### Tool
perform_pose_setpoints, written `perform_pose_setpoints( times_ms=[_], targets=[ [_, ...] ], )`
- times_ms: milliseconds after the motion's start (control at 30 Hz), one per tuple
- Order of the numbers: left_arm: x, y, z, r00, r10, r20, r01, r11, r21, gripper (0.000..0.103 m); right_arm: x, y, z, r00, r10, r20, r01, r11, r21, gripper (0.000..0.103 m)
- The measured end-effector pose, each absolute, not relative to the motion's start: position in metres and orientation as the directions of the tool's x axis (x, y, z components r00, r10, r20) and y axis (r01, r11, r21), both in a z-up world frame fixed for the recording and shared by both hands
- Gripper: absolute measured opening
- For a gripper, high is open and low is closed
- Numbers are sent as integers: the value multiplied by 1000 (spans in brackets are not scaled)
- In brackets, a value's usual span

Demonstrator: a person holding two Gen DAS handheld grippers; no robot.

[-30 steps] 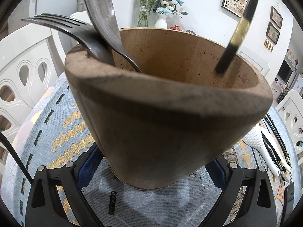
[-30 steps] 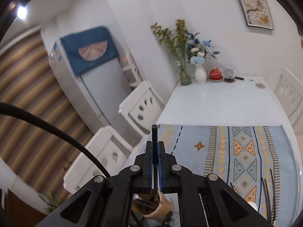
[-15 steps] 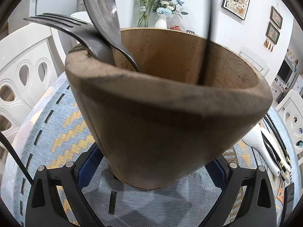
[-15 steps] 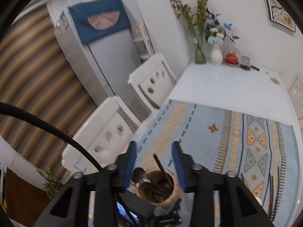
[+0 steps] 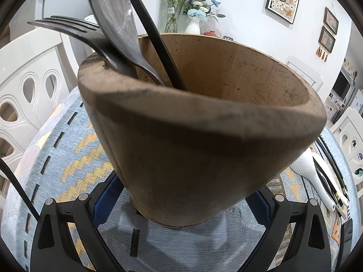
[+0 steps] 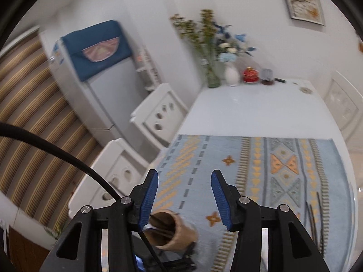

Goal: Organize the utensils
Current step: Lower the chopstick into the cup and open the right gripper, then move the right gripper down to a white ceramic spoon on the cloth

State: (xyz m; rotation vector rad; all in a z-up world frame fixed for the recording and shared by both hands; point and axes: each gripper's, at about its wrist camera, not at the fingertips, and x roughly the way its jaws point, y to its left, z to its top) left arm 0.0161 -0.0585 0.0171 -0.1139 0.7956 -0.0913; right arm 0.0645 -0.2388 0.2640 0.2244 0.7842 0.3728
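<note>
The right gripper (image 6: 183, 200) now has its blue-padded jaws parted with nothing between them; they have just been opening, and the thin black chopstick (image 5: 156, 38) they pinched a second ago is released. It leans inside the round brown wooden utensil holder (image 5: 204, 122), upper left of the left wrist view, against the dull metal spoon (image 5: 113, 15) and beside the dark metal fork (image 5: 68, 26). That likely means one more utensil is filed and the right hand is free for the next. The left gripper (image 5: 181, 201) has its jaws closed on the base of the holder, low in its frame, steadying it on the pale blue patterned cloth (image 5: 68, 149) that covers the bench. In the earlier right wrist view the chopstick stood upright in shut jaws; now the holder (image 6: 172, 231) sits at the bottom of that frame, just beside the left-hand pad. Earlier the chopstick hung at the holder's right. At the right edge of the left wrist view, a white ladle-like spoon (image 5: 306, 170) and more black chopsticks (image 5: 329, 158) lie on the cloth, still to be gathered.
</note>
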Motion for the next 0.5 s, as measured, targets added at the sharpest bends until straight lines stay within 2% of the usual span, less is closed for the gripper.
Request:
perform_pose_setpoints(
  times_ms=[233, 500],
  targets=[
    [16, -58, 17, 696, -124, -707, 39, 990, -136, 99, 70, -292, 239, 621, 344, -704, -114, 929, 352, 47],
    [16, -58, 17, 696, -125, -707, 39, 990, -136, 99, 82, -324, 141, 409, 308, -859, 2, 941, 339, 48]
  ],
)
